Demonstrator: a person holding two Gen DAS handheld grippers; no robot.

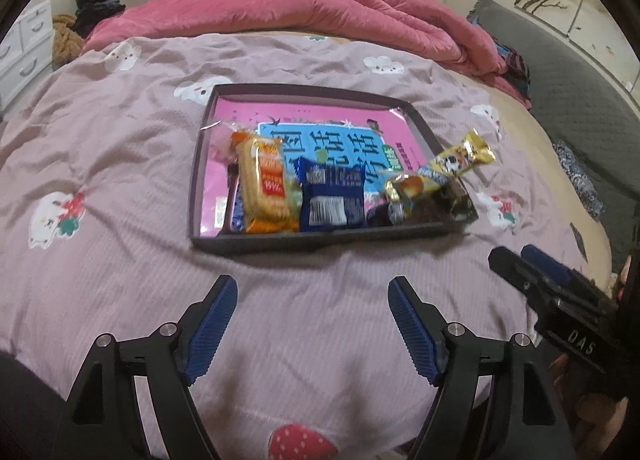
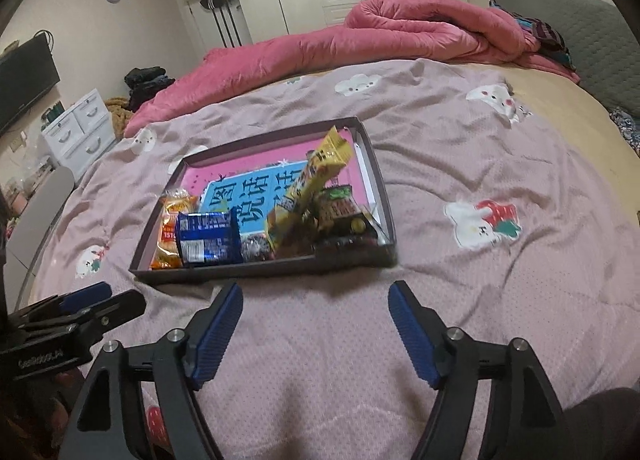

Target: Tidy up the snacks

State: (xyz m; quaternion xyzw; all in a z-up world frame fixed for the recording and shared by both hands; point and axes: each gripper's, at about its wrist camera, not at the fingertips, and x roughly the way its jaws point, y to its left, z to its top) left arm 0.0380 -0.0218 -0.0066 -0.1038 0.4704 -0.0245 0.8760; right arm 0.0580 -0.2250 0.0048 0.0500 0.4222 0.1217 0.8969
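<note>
My left tool (image 1: 312, 292) hung spread wide over the bedspread (image 1: 120, 164), grasping nothing, and my right tool (image 2: 316, 298) was spread just the same, short of the near wall of the shallow dark tray (image 2: 256, 266) that lay on the bed. The snacks were all in that tray, crowded against its near edge on top of a pink and blue printed sheet (image 1: 320, 128): an orange biscuit packet (image 1: 264, 184) at the left, a blue wrapped packet (image 1: 334, 196) touching it, and a long yellow wrapped bar (image 2: 316, 176) that leaned tilted, its far end up over the tray's right rim in the left view. Something dark lay under the bar; I could not tell what it was. I judged all of these light, with thin crinkly film that would slip and crush easily, and the biscuits likely brittle. I would have taken the biscuit packet across its short width near the middle, gently, and the yellow bar at mid length, not by its flimsy crimped end
</note>
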